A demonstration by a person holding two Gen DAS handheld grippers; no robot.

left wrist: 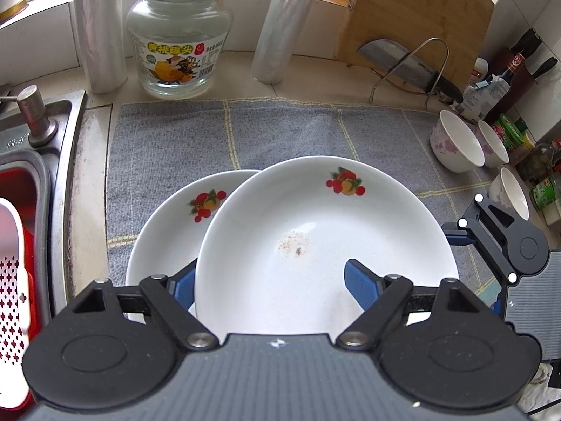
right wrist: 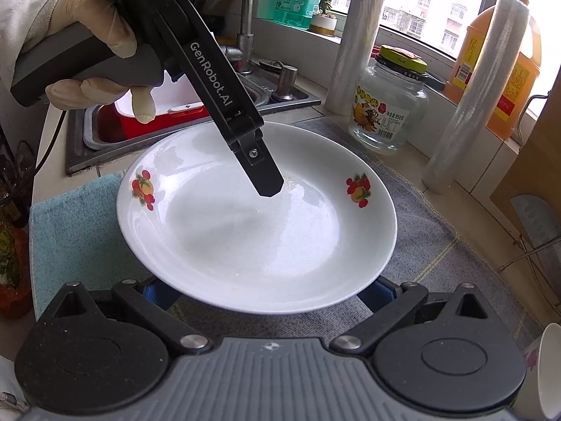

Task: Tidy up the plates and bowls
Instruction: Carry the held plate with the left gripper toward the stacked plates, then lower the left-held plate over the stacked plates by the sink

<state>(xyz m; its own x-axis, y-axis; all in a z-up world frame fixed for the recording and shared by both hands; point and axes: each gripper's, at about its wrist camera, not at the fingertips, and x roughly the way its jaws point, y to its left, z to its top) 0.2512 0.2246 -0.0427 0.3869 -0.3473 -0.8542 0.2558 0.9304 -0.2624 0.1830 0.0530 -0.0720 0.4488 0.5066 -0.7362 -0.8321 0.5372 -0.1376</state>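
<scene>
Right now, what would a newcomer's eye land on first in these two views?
The white fruit-print plate fills the middle of both views, held above the grey cloth, the left gripper clamped on its near rim. It overlaps a second matching plate lying on the cloth. Behind stand a clear glass jar, and small floral bowls sit to the right.

A gloved hand is holding the left tongs, whose finger is reaching into a white fruit-printed plate lying over grey cloth.
</scene>
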